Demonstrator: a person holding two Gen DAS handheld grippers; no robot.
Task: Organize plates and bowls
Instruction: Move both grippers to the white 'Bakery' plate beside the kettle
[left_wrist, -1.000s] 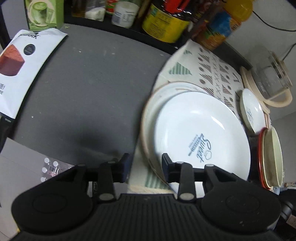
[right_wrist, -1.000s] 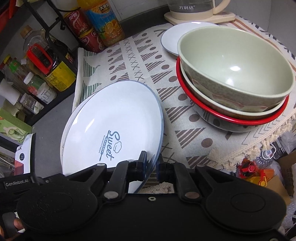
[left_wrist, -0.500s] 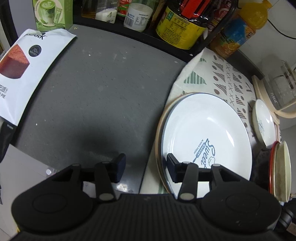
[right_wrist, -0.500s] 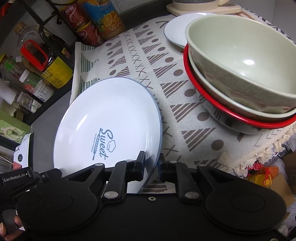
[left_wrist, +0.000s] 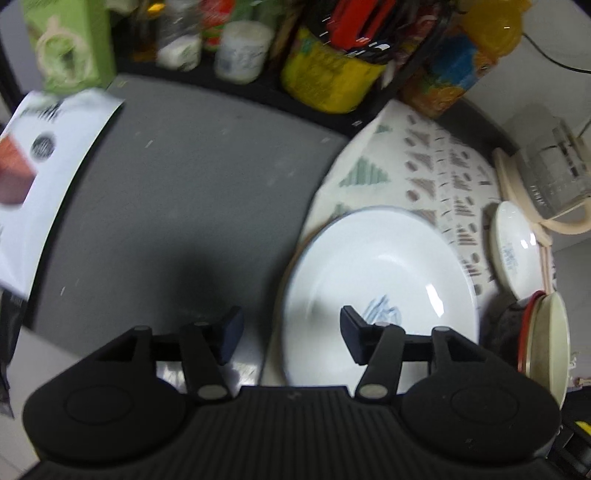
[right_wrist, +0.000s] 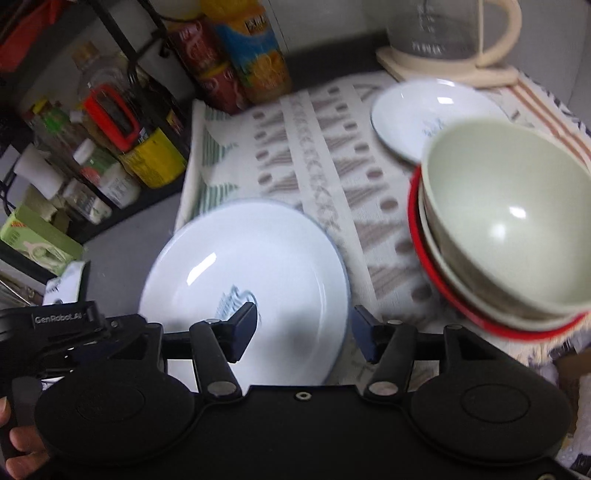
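A large white plate (left_wrist: 380, 280) with a blue logo lies flat on the patterned cloth (left_wrist: 424, 173); it also shows in the right wrist view (right_wrist: 251, 280). My left gripper (left_wrist: 291, 332) is open above the plate's left rim. My right gripper (right_wrist: 304, 332) is open, its jaws either side of the plate's near right rim, holding nothing. A small white plate (right_wrist: 424, 114) lies at the back right. A pale green bowl (right_wrist: 517, 221) sits stacked in other bowls with a red rim (right_wrist: 417, 243) to the right.
A glass kettle (right_wrist: 443, 33) on a cream base stands at the back right. Bottles and jars (right_wrist: 147, 140) fill a black rack at the back left. A white snack bag (left_wrist: 40, 184) lies on the grey counter (left_wrist: 177, 206) at left.
My right gripper has opened and let go of the large plate, which now lies flat. Both grippers have pulled back a little. My left gripper has opened wider.
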